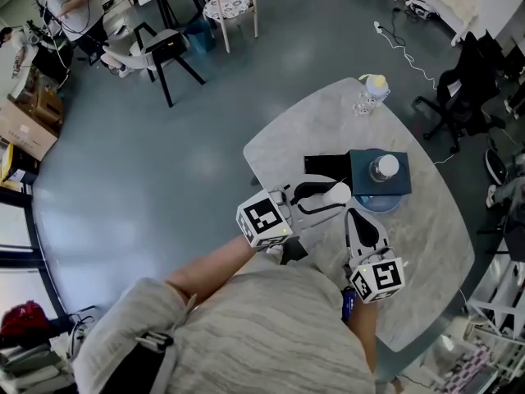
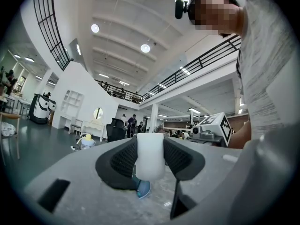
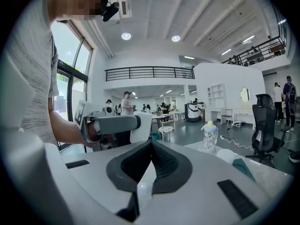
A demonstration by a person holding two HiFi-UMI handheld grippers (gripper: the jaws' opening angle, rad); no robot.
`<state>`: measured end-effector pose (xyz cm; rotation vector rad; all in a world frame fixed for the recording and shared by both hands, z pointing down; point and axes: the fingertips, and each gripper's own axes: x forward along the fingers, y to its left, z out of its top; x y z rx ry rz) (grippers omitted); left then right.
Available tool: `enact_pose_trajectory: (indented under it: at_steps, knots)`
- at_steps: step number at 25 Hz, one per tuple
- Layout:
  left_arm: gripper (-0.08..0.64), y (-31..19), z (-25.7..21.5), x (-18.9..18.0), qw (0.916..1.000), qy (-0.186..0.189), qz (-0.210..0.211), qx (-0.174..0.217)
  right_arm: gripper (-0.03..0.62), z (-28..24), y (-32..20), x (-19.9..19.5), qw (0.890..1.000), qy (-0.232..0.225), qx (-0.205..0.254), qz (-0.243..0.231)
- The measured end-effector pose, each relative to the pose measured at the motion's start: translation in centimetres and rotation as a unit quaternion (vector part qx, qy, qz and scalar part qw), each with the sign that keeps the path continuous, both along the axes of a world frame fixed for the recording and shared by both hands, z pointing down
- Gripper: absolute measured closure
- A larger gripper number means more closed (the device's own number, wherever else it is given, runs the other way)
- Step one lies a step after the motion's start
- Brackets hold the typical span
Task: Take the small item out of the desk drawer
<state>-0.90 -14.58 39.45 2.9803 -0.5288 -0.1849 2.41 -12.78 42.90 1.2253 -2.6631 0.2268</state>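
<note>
The small white cylindrical item (image 1: 340, 191) is outside the dark teal square drawer box (image 1: 365, 183) in the head view. It is clamped at the tip of the left gripper (image 1: 335, 195), over the pale marbled table (image 1: 435, 253) and just beside that box. The right gripper (image 1: 354, 213) is close by, pointing toward the box. In the left gripper view, the black ribbed pads (image 2: 119, 158) press on both sides of the upright cylinder. In the right gripper view, the jaws meet at their tips with nothing between them.
</note>
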Motion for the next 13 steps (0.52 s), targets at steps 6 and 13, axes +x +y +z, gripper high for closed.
enact_pose_trajectory:
  at_steps: [6,13]
  knots:
    - [0.376,0.45,-0.04,0.12,1.0000,-0.001,0.000,0.000,0.583,-0.06,0.44,-0.08,1.000,-0.001,0.000,-0.004]
    - [0.376,0.60,0.17,0.84,1.0000,-0.001,0.004,-0.001,0.583,0.18,0.45,0.53,1.000,-0.003,-0.002,-0.002]
